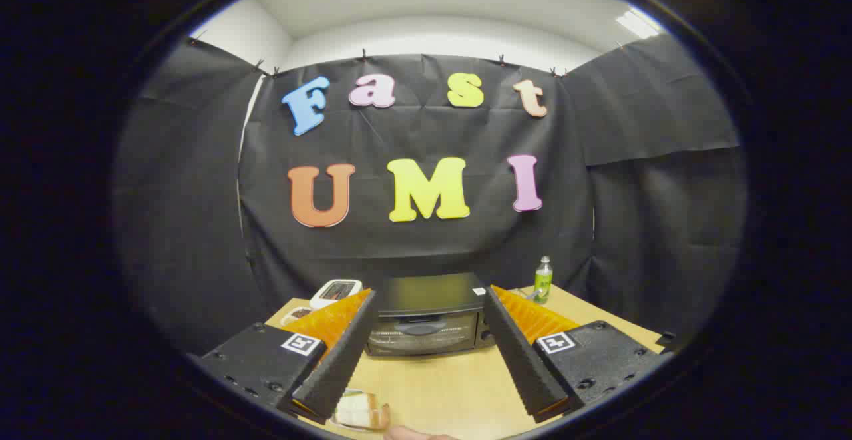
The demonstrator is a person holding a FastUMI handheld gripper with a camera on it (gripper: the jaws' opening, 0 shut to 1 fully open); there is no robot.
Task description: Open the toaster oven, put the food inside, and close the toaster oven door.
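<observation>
A booth with walls of black cloth, slightly creased and pinned along the top, stands under a white ceiling with strip lights. Below it is a light wooden surface (452, 387), smooth and pale.

At the far left of the surface, against the cloth, lies a small white device with a dark screen (336, 291), rounded at the corners, and just beside it a little round dish (296, 314) that is partly hidden by the left finger. Close to the camera, just beside the left fingertip, is the food (361, 411): a pale, layered piece that looks like bread, in a glossy clear wrapping; I cannot tell more about it.

The hand-held gripper (432, 397) hangs above the surface with its two fingers wide apart, holding nothing. The fingers are long and have ribbed inner faces.

Beyond the fingers, framed between them, stands the toaster oven (426, 320). It is a dark, boxy appliance with a flat matte top, a glass door with thin lines behind it and a handle at the door's upper edge. The door is closed.

To the right, behind the oven, stands a small green bottle (544, 279) with a pale cap, upright
</observation>
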